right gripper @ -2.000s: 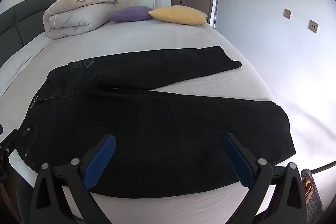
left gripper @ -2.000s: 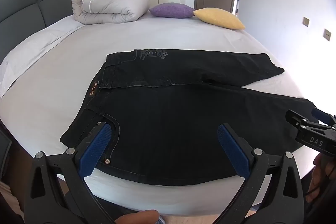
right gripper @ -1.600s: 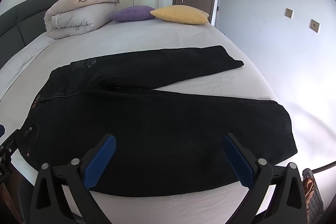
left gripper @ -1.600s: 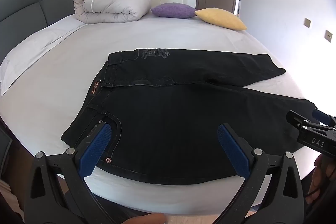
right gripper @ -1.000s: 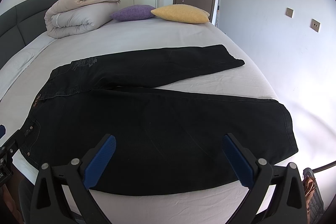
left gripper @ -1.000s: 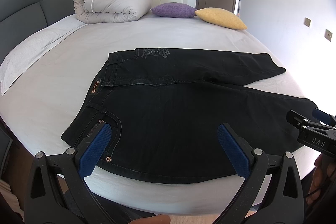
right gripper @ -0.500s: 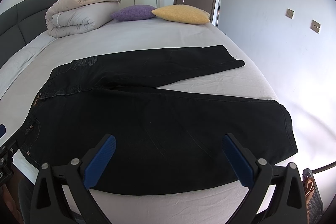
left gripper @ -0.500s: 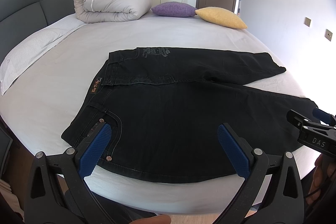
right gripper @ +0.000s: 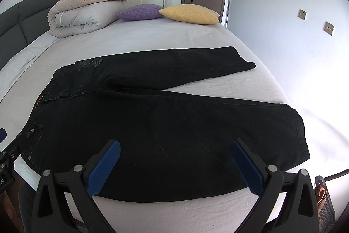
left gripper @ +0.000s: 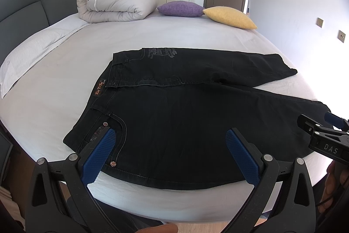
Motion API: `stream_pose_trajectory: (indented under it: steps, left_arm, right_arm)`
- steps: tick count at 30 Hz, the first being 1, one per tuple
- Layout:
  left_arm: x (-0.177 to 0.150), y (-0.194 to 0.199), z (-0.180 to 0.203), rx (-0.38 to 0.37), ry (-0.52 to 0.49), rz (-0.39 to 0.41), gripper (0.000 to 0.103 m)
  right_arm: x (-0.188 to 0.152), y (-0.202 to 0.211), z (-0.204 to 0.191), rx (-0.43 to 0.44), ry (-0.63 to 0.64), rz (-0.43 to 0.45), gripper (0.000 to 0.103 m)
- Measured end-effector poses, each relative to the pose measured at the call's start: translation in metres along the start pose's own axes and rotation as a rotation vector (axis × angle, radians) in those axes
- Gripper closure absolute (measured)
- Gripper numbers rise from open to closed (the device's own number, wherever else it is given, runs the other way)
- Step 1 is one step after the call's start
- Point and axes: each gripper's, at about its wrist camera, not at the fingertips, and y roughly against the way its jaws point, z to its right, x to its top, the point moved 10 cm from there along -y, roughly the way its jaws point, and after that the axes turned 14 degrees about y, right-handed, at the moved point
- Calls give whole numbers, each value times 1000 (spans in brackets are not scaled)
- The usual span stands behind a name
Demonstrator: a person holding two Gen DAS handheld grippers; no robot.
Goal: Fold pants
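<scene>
Black jeans [left gripper: 178,106] lie flat on the white bed [left gripper: 65,71], waistband to the left, both legs spread to the right in a V; they also show in the right wrist view [right gripper: 165,121]. My left gripper [left gripper: 172,150] is open and empty, held over the near edge at the waist and front pocket. My right gripper [right gripper: 174,158] is open and empty, held over the near leg. The right gripper's side shows at the right of the left wrist view [left gripper: 322,137].
A rolled duvet [left gripper: 115,3], a purple pillow [left gripper: 181,8] and a yellow pillow [left gripper: 229,16] lie at the far end of the bed. A dark headboard [left gripper: 24,6] is at the left, a wall [right gripper: 305,40] at the right.
Both views shifted only slightly; the grippers stay open above the near edge of the jeans. The jeans have not moved.
</scene>
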Motion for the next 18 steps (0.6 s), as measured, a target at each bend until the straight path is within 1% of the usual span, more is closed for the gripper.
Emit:
stream_pose_trajectory:
  steps: [8,18]
  left_arm:
    - [-6,0,-5,1,3,0,0]
    - [-5,-2,-7,1,6,-4,0]
  right_arm:
    - [0,0,-3,0,2,-1,0]
    - [0,0,-3,0,2,-3,0]
